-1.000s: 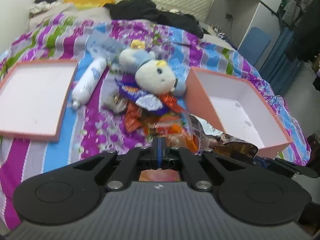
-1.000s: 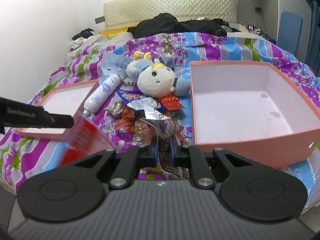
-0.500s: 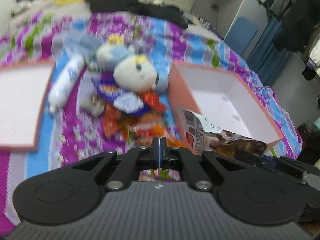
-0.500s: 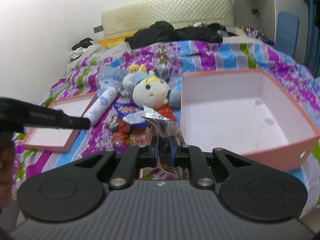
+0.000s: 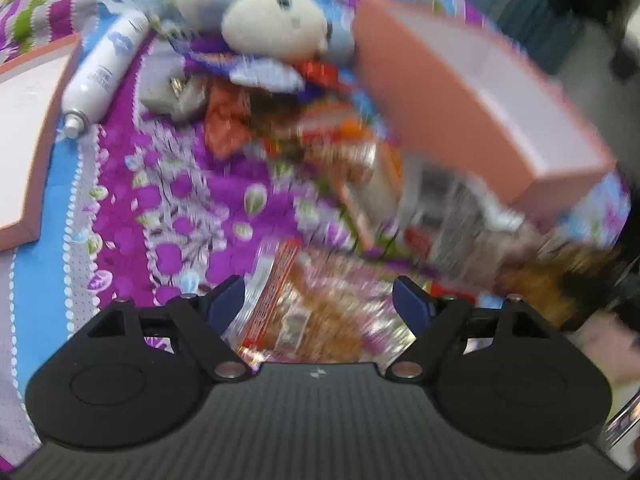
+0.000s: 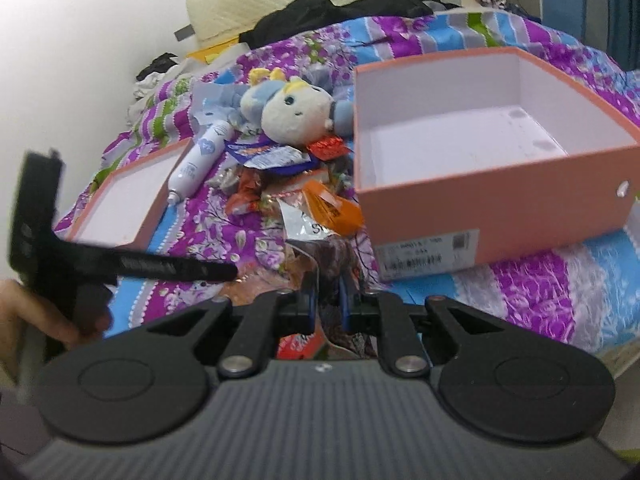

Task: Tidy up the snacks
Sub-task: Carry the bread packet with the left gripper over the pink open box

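Left wrist view, left to right: the shallow salmon-pink box lid with white inside [image 5: 24, 128] is lying at the left edge of the purple floral bedspread [image 5: 168, 184]; the white tube-shaped bottle with pale blue print [image 5: 106, 74] is lying just beside it; the pile of loose foil snack packets [image 5: 256, 112] is sitting in front of the white-and-blue plush toy [image 5: 276, 20]; the deep salmon-pink cardboard box [image 5: 460, 100] is standing to the right, smeared by motion blur. Only this view is showing the left gripper [image 5: 318, 300] with its blue-tipped jaws spread wide, holding nothing, above a clear orange-and-pink snack packet [image 5: 320, 312] lying flat on the bedspread.

Right wrist view, left to right: the left gripper [image 6: 224, 270] is appearing as a black arm with unreadable white lettering; lid [image 6: 128, 196], bottle [image 6: 200, 158], plush toy [image 6: 292, 110] and snack pile [image 6: 288, 176] are following. Only this view is showing the box [image 6: 500, 204] sharply, its white interior holding no snacks and a white barcode label [image 6: 428, 254], too small to read, on its near wall. The right gripper [image 6: 328, 300] is pinching narrowly on a dark brown crinkled snack bag [image 6: 320, 252] bearing the letters "S" on a silver patch, near the box's front corner.
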### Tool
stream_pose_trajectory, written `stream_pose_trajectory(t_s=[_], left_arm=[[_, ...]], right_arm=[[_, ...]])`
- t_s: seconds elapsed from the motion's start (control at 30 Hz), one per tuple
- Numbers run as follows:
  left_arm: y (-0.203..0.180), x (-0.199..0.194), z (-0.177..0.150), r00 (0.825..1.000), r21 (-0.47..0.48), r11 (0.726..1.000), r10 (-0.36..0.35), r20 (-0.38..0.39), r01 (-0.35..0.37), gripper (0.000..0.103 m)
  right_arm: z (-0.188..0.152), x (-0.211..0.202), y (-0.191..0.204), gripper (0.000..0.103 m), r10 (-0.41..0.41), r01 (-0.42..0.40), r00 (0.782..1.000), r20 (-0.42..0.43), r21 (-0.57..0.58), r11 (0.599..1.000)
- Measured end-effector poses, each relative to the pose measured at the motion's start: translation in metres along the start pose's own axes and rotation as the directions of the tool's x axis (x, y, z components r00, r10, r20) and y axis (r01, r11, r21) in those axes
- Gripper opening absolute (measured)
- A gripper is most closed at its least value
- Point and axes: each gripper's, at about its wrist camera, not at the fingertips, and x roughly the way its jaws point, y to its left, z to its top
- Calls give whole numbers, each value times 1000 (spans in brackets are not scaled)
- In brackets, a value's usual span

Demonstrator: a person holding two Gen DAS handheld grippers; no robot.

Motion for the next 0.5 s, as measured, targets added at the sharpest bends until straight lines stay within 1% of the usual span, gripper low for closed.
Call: stream_pose_trajectory(t_s=[0.1, 0.2, 0.3, 0.43, 0.5], left_arm=[[-4, 18, -7, 999, 73, 997, 10, -33, -8, 90], [-5, 34, -11, 997, 107, 994, 29, -66, -22, 91], [-9, 41, -16, 998, 151, 988, 40, -56, -32, 91], [-14, 44, -19, 996, 177, 983, 68, -62, -57, 84], [-17, 44, -18, 995, 183, 981, 80, -63, -67, 77]], right_arm=[[-2, 0, -3, 15, -5, 5, 1000, -5, 2, 1000], [-3, 2, -4, 15, -6, 7, 1000, -10, 7, 1000], [-5, 3, -6, 15, -6, 6, 1000, -18, 13, 1000], [-6, 6, -7, 15, -4, 5, 1000, -24, 18, 1000], [-6, 7, -7, 15, -3, 3, 1000, -25, 18, 1000]])
